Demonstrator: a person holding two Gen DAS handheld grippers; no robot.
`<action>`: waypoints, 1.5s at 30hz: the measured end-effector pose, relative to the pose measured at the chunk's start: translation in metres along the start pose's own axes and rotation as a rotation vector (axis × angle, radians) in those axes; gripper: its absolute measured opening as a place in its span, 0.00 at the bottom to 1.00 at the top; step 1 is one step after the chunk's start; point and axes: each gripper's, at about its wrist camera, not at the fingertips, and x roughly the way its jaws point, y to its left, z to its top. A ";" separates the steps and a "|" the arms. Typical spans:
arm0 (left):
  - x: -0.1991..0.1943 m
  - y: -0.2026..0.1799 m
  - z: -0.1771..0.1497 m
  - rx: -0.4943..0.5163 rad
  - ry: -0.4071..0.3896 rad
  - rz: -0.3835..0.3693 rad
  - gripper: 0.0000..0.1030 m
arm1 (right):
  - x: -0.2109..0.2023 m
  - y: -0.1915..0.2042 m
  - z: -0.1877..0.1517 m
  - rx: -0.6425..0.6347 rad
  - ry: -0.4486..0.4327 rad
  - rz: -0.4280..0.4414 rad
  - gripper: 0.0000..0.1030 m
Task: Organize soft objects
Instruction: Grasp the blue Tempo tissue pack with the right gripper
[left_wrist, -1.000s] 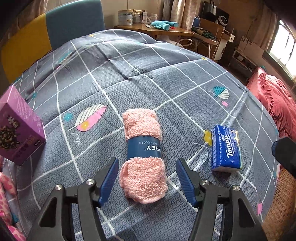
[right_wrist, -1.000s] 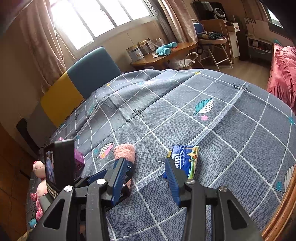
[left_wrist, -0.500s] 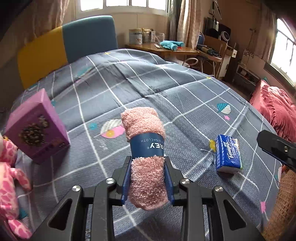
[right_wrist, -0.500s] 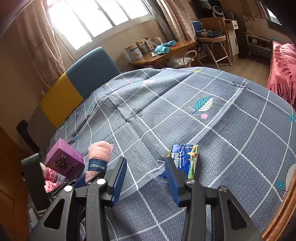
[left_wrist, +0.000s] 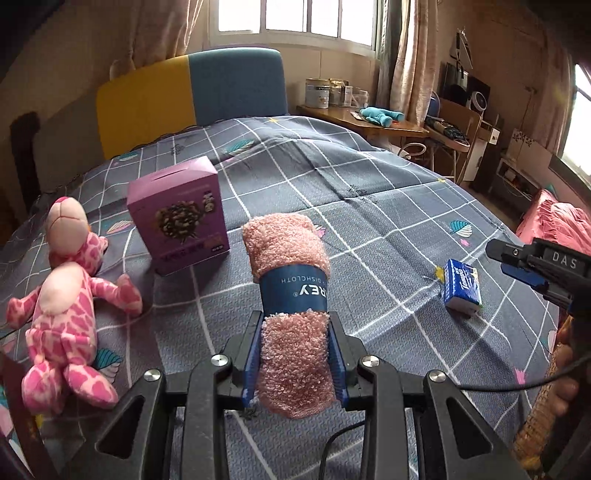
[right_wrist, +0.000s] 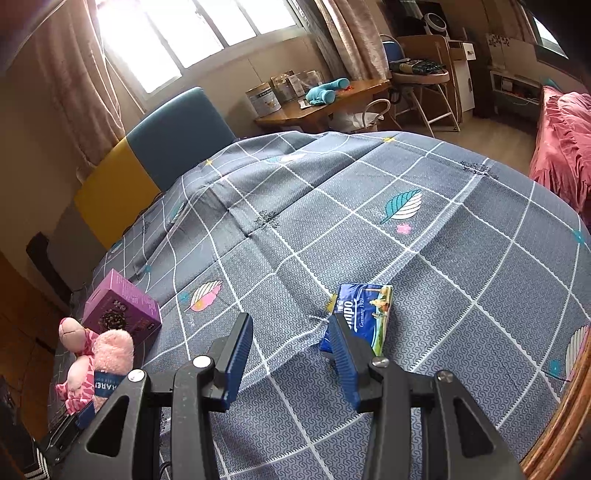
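My left gripper (left_wrist: 294, 354) is shut on a rolled pink dishcloth (left_wrist: 290, 280) with a dark blue paper band and holds it above the bed. The cloth also shows at the far left of the right wrist view (right_wrist: 110, 354). A pink spotted plush toy (left_wrist: 66, 306) lies on the bed at the left, also seen in the right wrist view (right_wrist: 75, 339). A blue tissue pack (left_wrist: 461, 288) lies on the bed at the right. My right gripper (right_wrist: 291, 360) is open and empty, its right finger just in front of the tissue pack (right_wrist: 365, 314).
A purple carton (left_wrist: 177, 214) stands on the grey checked bedspread (left_wrist: 369, 221) beside the plush toy. A yellow and blue headboard (left_wrist: 184, 99) is behind. A wooden desk (left_wrist: 362, 122) with tins stands at the back right. A woven basket rim (right_wrist: 565, 417) is at the lower right.
My left gripper closed on the pink dishcloth, lifted it off the bed and swung left, bringing the plush toy and carton into view. My right gripper stayed open near the tissue pack.
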 end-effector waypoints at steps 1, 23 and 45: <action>-0.004 0.003 -0.005 -0.006 0.001 0.007 0.32 | 0.000 0.000 0.000 -0.001 0.002 -0.004 0.42; -0.052 0.075 -0.087 -0.136 0.035 0.086 0.32 | 0.032 0.005 -0.002 -0.039 0.177 -0.062 0.42; -0.080 0.108 -0.107 -0.215 0.009 0.065 0.32 | 0.090 -0.026 0.037 -0.027 0.376 -0.276 0.73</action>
